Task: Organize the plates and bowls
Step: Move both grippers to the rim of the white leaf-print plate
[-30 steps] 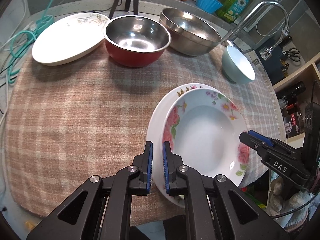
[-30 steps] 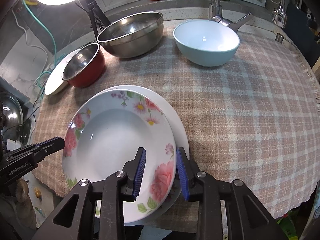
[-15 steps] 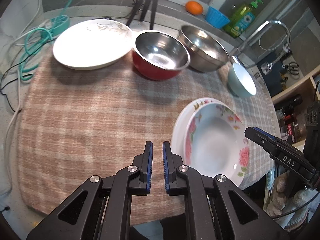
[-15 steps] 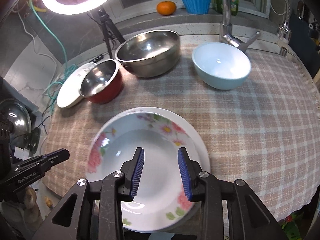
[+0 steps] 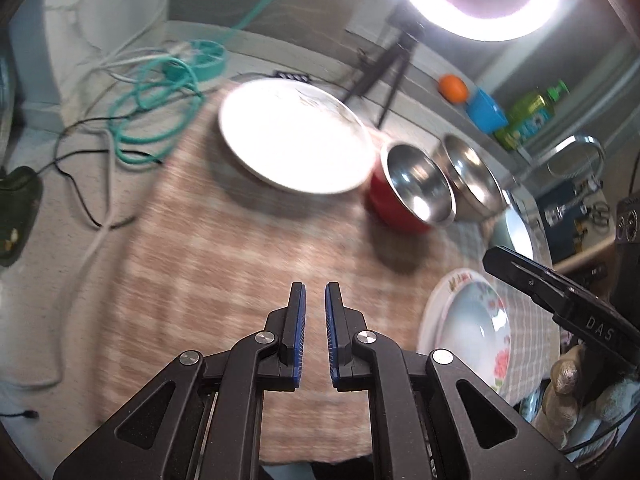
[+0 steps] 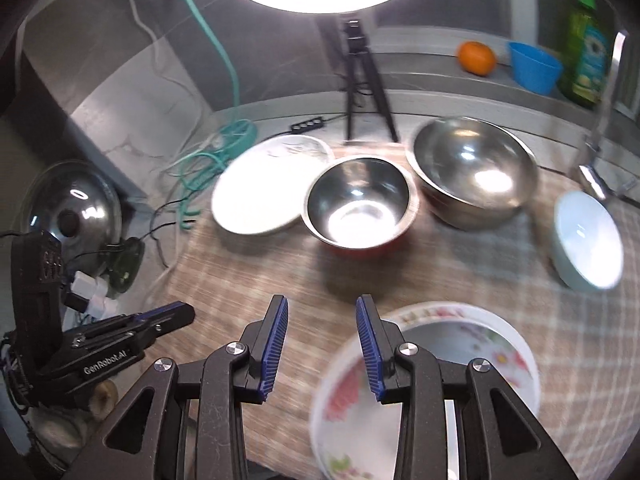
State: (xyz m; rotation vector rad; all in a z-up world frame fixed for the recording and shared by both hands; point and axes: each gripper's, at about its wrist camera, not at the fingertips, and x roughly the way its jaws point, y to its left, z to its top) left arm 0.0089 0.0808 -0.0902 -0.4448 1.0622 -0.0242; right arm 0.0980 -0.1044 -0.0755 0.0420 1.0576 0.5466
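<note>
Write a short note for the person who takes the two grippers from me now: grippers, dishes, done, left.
Left gripper: shut, empty.
Right gripper: open, empty, beside the flowered dish.
Flowered dish sits stacked on a plate at the near edge of the cloth.
White plate, red bowl, steel bowl and blue bowl stand apart at the far side.
Done: one stack. Left: the white plate and three bowls.

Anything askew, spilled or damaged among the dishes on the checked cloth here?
Nothing spilled or broken. The flowered deep plate sits off-centre on the white plate beneath, overhanging the table's near edge. The red steel-lined bowl slightly overlaps the large white plate.
</note>
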